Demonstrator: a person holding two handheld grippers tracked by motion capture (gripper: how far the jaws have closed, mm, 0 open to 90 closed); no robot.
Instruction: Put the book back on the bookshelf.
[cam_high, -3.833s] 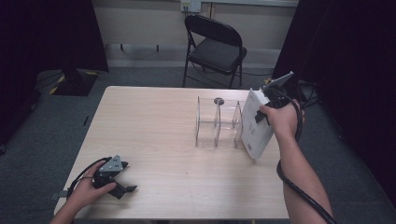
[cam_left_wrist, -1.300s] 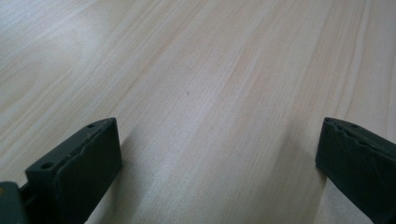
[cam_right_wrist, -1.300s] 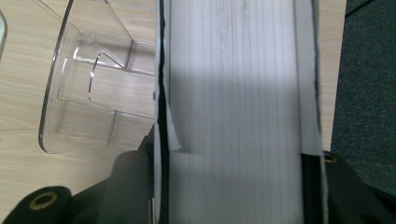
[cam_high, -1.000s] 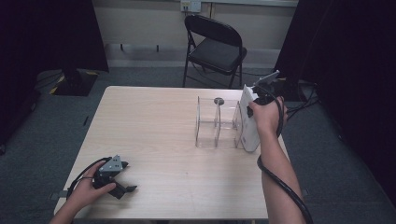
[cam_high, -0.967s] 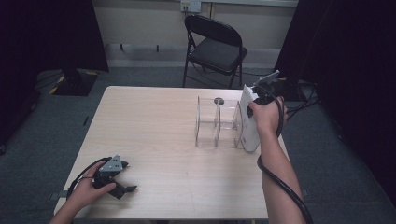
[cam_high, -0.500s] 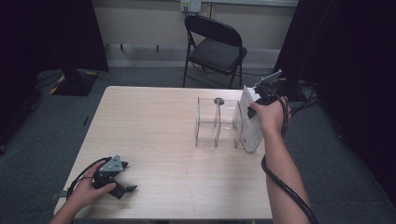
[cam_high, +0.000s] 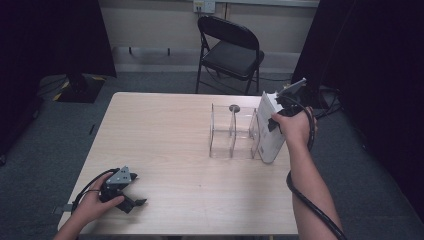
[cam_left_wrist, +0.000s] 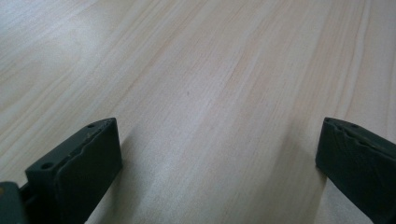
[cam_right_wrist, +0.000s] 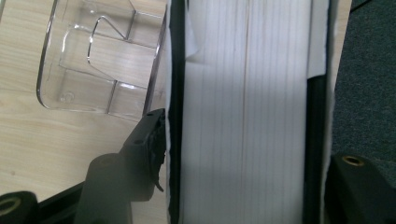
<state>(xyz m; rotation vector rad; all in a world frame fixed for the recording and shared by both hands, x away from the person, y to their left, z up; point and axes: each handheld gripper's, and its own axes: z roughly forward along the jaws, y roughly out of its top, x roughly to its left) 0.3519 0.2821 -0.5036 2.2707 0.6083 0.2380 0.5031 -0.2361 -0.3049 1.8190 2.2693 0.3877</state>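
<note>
A thick white book with a dark cover stands on end at the table's right side, leaning against the right end of a clear plastic rack. My right gripper comes down on the book's top from the right. In the right gripper view the book sits between the jaws of my right gripper, which have just been opening; the pads no longer squeeze it. The rack lies to the left there. My left gripper rests open on the table's front left corner, and bare wood lies between the jaws of my left gripper.
A small grey disc lies just behind the rack. A black folding chair stands beyond the far edge of the wooden table. The right table edge runs close beside the book, with dark carpet below.
The right hand has carried the book from a tilt near the table's right edge up against the rack's right end and stood it up. The left gripper has stayed put.
</note>
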